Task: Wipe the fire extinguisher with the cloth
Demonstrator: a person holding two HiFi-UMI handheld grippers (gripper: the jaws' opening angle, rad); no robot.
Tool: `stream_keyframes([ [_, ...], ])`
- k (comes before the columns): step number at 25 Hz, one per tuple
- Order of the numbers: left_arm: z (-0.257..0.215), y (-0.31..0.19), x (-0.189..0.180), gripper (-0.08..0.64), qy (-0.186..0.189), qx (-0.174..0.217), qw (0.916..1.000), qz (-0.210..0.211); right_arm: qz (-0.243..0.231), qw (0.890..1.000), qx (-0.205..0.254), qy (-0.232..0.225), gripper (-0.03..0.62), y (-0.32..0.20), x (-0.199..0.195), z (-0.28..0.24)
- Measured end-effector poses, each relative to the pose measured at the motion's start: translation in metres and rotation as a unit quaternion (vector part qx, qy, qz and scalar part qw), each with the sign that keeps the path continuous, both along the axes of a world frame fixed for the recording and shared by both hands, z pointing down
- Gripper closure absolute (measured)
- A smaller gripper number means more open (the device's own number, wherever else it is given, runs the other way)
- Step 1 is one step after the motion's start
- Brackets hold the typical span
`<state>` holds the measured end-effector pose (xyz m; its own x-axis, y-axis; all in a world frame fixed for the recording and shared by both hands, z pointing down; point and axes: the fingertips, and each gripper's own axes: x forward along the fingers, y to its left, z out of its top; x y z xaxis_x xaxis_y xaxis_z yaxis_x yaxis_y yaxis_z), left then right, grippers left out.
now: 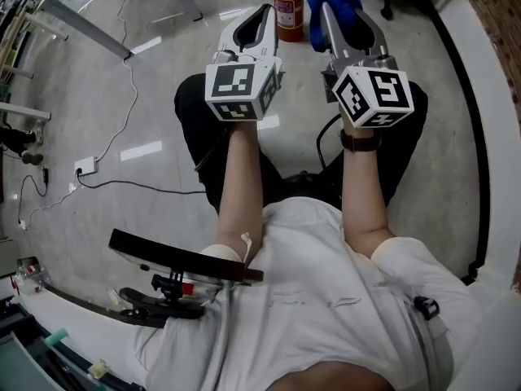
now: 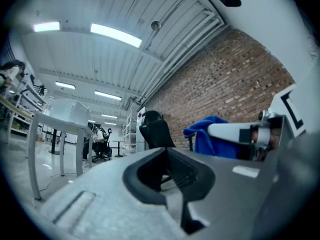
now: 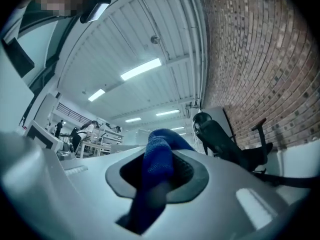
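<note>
Your right gripper (image 3: 161, 156) is clamped on the bright blue terry cloth (image 3: 156, 170), which bunches up past the jaw tips. Your left gripper (image 2: 169, 153) has its jaws pressed together with nothing in them. The red cylindrical fire extinguisher (image 1: 286, 8) stands upright on the glossy grey floor (image 1: 155, 80), between both gripper tips, with the cloth just beside it.

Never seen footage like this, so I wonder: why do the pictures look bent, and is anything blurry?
Head view: sharp, with light glare on the floor. Left gripper view: wide-angle lens bows the brick wall, corners darken. Right gripper view: the cloth near the lens is soft.
</note>
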<state>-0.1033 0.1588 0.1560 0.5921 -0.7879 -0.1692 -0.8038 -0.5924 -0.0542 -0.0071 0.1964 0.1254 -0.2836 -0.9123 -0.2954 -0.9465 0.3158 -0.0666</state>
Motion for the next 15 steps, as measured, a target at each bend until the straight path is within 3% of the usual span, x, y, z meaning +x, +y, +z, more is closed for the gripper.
stream_keyframes([
  [3, -0.012, -0.003, -0.006, 0.554, 0.019, 0.004, 0.9998, -0.004, -0.001, 1.0, 0.02, 0.01, 0.517, 0.002, -0.005, -0.014],
  [7, -0.016, -0.005, -0.008, 0.554, 0.037, -0.005, 0.9993, -0.003, -0.007, 1.0, -0.011, 0.007, 0.517, -0.007, 0.003, 0.001],
  [11, 0.004, -0.056, 0.01, 0.554, 0.027, -0.019, 0.9994, 0.007, -0.011, 0.999, -0.038, -0.005, 0.517, -0.066, 0.027, 0.026],
  [15, 0.015, -0.095, 0.013, 0.554, 0.047, -0.029, 0.9984, 0.005, -0.018, 0.999, -0.052, 0.0, 0.517, -0.106, 0.025, 0.042],
])
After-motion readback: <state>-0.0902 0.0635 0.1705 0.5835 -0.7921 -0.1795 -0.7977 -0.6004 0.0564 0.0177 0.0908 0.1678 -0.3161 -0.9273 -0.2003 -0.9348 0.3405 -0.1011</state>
